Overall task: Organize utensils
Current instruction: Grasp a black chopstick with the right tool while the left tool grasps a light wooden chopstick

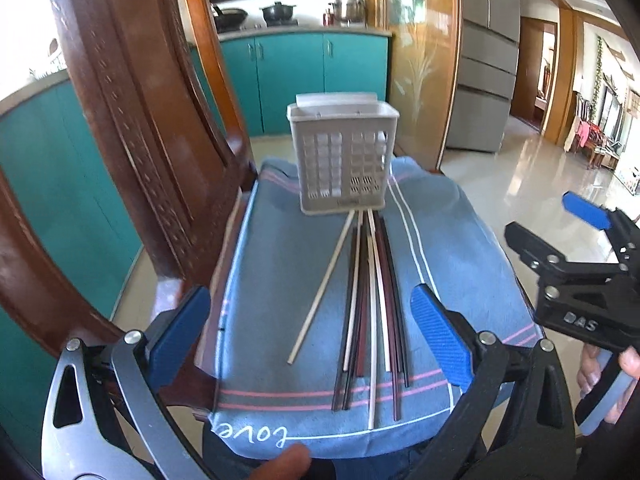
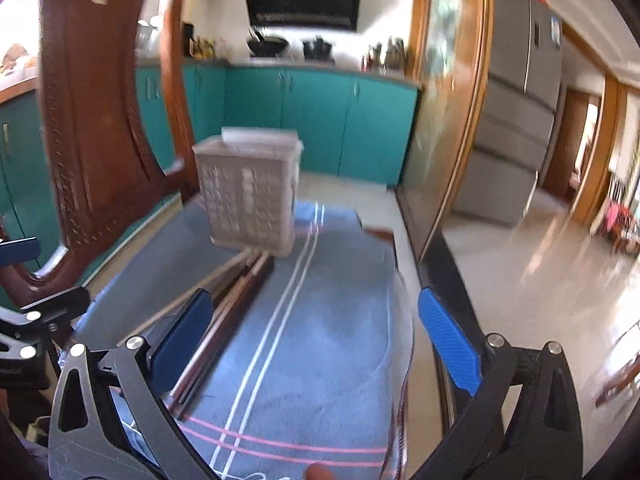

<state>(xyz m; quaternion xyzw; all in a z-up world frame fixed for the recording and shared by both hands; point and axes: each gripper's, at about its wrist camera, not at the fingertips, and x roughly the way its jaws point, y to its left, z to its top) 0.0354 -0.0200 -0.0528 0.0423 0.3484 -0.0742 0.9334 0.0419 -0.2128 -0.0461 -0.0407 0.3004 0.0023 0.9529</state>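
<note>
Several chopsticks (image 1: 370, 304), pale, dark red and black, lie in a loose bundle on a blue towel (image 1: 280, 264), their far tips against a grey slotted utensil basket (image 1: 344, 160) standing upright at the towel's far end. My left gripper (image 1: 316, 332) is open and empty, its blue pads either side of the chopsticks' near ends and above them. My right gripper (image 2: 316, 340) is open and empty over the towel (image 2: 320, 320), to the right of the chopsticks (image 2: 228, 300). The basket (image 2: 250, 196) is ahead-left of it. The right gripper also shows in the left wrist view (image 1: 572, 248).
A carved wooden chair back (image 1: 132, 128) rises at the left of the towel. The towel covers a small seat or table with the tiled floor (image 1: 520, 184) around it. Teal cabinets (image 1: 288, 76) and a grey fridge (image 1: 484, 56) stand behind.
</note>
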